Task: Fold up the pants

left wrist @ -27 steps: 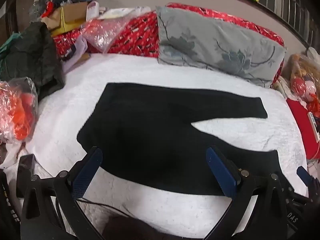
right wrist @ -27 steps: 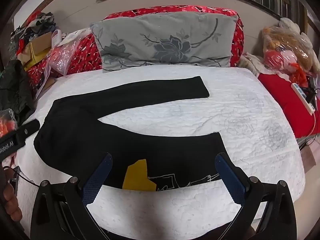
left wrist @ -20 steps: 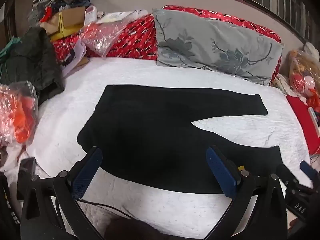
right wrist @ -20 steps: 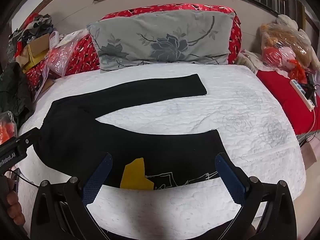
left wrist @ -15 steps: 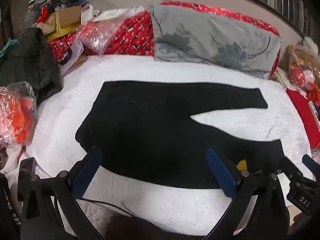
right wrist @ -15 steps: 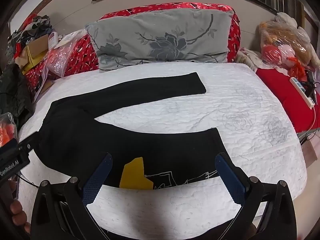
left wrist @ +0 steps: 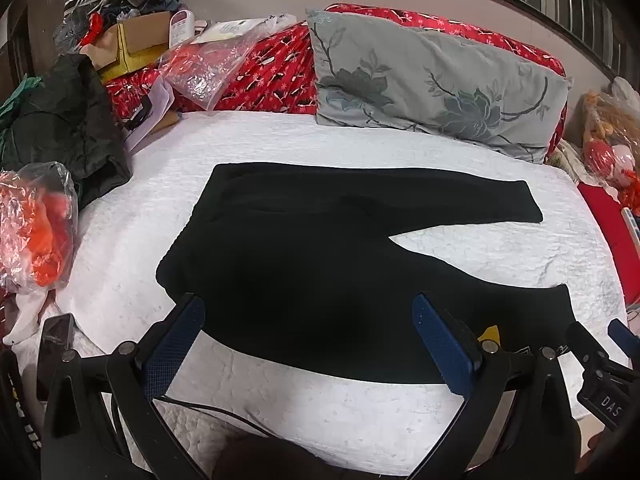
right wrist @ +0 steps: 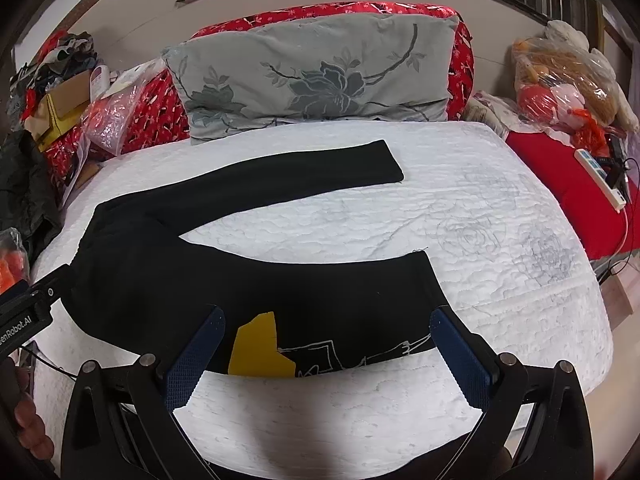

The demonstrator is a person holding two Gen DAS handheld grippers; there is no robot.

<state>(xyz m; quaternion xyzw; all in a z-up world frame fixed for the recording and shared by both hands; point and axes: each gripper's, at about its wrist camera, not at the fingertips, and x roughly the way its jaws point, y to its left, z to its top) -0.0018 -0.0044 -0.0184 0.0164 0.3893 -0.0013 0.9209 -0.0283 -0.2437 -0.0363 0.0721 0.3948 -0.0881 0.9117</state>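
Note:
Black pants (left wrist: 320,264) lie flat on the white quilted bed (left wrist: 280,148), waist at the left, two legs spread apart toward the right. The near leg has a yellow patch (right wrist: 258,348) and white line print near its hem. The pants also show in the right wrist view (right wrist: 248,280). My left gripper (left wrist: 308,340) is open and empty, above the near edge of the waist part. My right gripper (right wrist: 328,344) is open and empty, above the near leg by the yellow patch.
A grey floral pillow (left wrist: 432,80) leans on a red bolster (left wrist: 264,80) at the head. Dark clothes (left wrist: 60,120), a box and plastic bags (left wrist: 36,228) crowd the left side. Bagged toys (right wrist: 568,80) and a power strip (right wrist: 600,176) lie at the right.
Both grippers have drifted slightly over the bed; the view shifts a little. The pants have not moved and both grippers stay open.

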